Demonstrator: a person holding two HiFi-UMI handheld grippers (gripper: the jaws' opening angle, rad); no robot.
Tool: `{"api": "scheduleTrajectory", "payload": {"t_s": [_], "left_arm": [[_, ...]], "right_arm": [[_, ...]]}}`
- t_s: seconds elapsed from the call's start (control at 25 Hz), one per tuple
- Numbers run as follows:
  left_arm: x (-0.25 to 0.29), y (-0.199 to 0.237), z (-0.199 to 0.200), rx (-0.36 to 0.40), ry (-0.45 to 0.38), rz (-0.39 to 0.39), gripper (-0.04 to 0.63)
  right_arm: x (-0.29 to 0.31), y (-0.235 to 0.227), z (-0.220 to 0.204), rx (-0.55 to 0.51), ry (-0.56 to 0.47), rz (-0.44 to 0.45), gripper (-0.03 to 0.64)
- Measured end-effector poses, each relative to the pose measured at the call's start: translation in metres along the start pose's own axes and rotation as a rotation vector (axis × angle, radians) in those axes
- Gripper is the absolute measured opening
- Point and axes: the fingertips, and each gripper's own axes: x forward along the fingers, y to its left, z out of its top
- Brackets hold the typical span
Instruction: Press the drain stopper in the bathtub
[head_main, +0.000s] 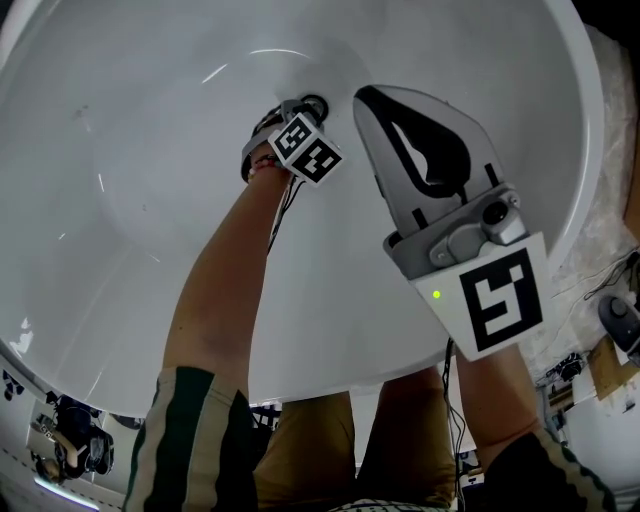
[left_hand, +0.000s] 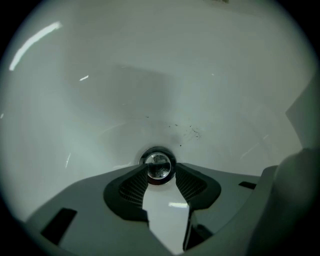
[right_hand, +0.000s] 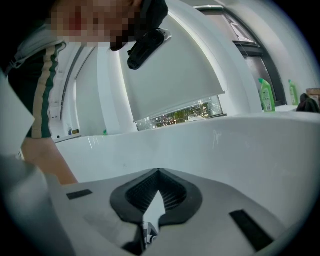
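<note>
One broad white bathtub (head_main: 120, 200) fills the head view, its smooth floor curving down to the drain. The right gripper (right_hand: 159, 171) is held up above the basin, its jaws pressed together at the tips with nothing between them. The left gripper (head_main: 303, 107) reaches down to the tub bottom, jaws spread. The chrome drain stopper (left_hand: 158, 166) sits in the floor right between their tips; whether they actually touch it is hard to tell.
</note>
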Motion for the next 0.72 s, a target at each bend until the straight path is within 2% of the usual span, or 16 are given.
{"api": "scheduleTrajectory", "payload": {"t_s": [0.12,0.28,0.64,0.72], "left_arm": [[-0.009,0.0,0.006,-0.02,-0.016,0.003,0.181],[-0.029,0.002,0.006,-0.069,-0.044,-0.011,0.181],[-0.101,-0.008,0.02,-0.089,-0.108,0.0,0.183],[-0.121,-0.01,0.026,-0.114,-0.137,-0.002,0.183]], "right_arm": [[0.0,0.003,-0.005,-0.067,0.033,0.012,0.011],[-0.003,0.0,-0.006,-0.063,0.062,-0.01,0.011],[-0.037,0.0,0.051,-0.047,-0.001,-0.047,0.011],[-0.044,0.004,0.061,-0.055,0.004,-0.049,0.011]]}}
